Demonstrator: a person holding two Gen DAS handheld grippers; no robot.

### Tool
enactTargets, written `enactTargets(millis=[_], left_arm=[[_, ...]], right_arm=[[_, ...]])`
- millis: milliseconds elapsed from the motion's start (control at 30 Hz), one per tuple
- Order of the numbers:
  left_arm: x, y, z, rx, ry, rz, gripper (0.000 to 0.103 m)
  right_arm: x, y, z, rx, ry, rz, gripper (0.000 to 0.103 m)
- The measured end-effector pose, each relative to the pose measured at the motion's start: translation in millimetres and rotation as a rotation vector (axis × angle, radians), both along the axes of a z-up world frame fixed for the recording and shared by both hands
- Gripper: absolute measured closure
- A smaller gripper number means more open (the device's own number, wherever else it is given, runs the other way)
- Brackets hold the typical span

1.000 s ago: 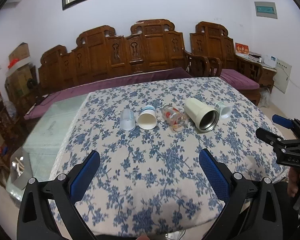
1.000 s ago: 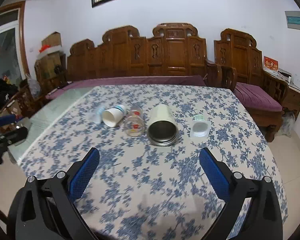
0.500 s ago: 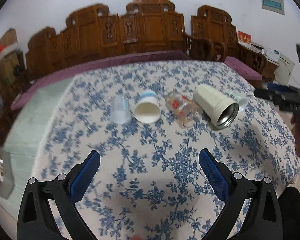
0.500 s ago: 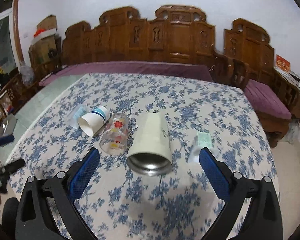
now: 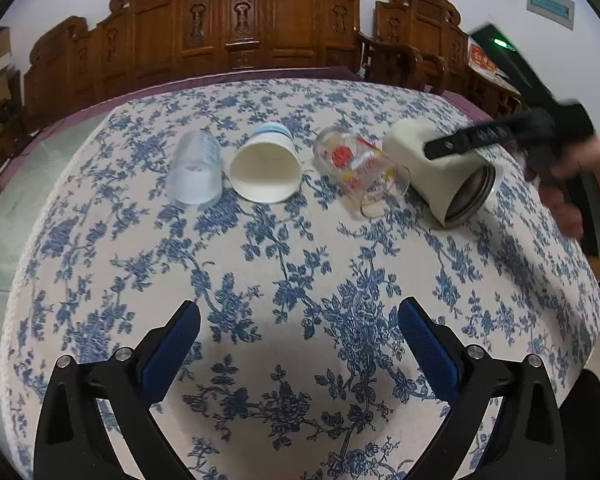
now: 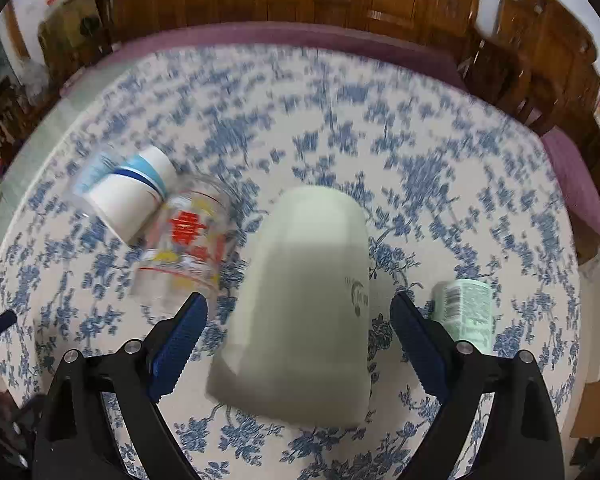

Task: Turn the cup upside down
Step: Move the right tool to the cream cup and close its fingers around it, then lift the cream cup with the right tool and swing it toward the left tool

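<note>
1. Right wrist view is motion-blurred. The cream tumbler [image 6: 300, 312] lies on its side between the spread fingers of the right gripper [image 6: 300, 320]; contact cannot be judged. Its mouth is hidden in this view.
2. Left wrist view: the right gripper [image 5: 512, 132] crosses over the tumbler [image 5: 440, 172] and hides the small green-labelled cup [image 6: 466, 310] behind it.
3. Left gripper [image 5: 300, 344] is spread wide over bare floral tablecloth [image 5: 280, 264], well short of the row: clear plastic cup [image 5: 196, 172], paper cup [image 5: 265, 168], printed glass [image 5: 360, 172], all on their sides.
4. Tumbler logo and green label text are unreadable.
</note>
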State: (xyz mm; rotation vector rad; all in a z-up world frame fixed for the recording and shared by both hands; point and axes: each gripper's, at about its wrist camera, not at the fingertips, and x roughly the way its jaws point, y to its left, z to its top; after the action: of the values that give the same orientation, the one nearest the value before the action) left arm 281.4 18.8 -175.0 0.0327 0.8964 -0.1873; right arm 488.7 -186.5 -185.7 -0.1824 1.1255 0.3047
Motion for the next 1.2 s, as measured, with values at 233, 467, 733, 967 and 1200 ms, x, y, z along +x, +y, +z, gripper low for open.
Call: enactTargets(millis=[233,467,733,967,1200], left_arm=[[-3.6,-3.1,-5.6,-0.022,0.013,-0.016,0.008],[-12.6,-0.9,-1.7,-0.032,0.013,-0.012,0.008],[-33.1,7.1,12.5,-0.016,-0.013,0.022,0.008],[-53.6,23.4,22.5,-0.014,-0.03,0.072,0.008],[-68.1,47.5,27.1,0.002,-0.034,0.136,0.008]], right_arm=[[32.0,3.1,-29.9,0.004,0.204,-0.013,0.019],[32.2,-5.4,-29.0,0.022,0.23,-0.045,0.024],[-16.0,-19.9,-5.1,0.102,0.177,-0.03,0.025],[-84.6,-10.2,12.1,0.193,0.152,0.031,0.024],[-137.0,41.7,0.9,0.198,0.147,0.118,0.024]])
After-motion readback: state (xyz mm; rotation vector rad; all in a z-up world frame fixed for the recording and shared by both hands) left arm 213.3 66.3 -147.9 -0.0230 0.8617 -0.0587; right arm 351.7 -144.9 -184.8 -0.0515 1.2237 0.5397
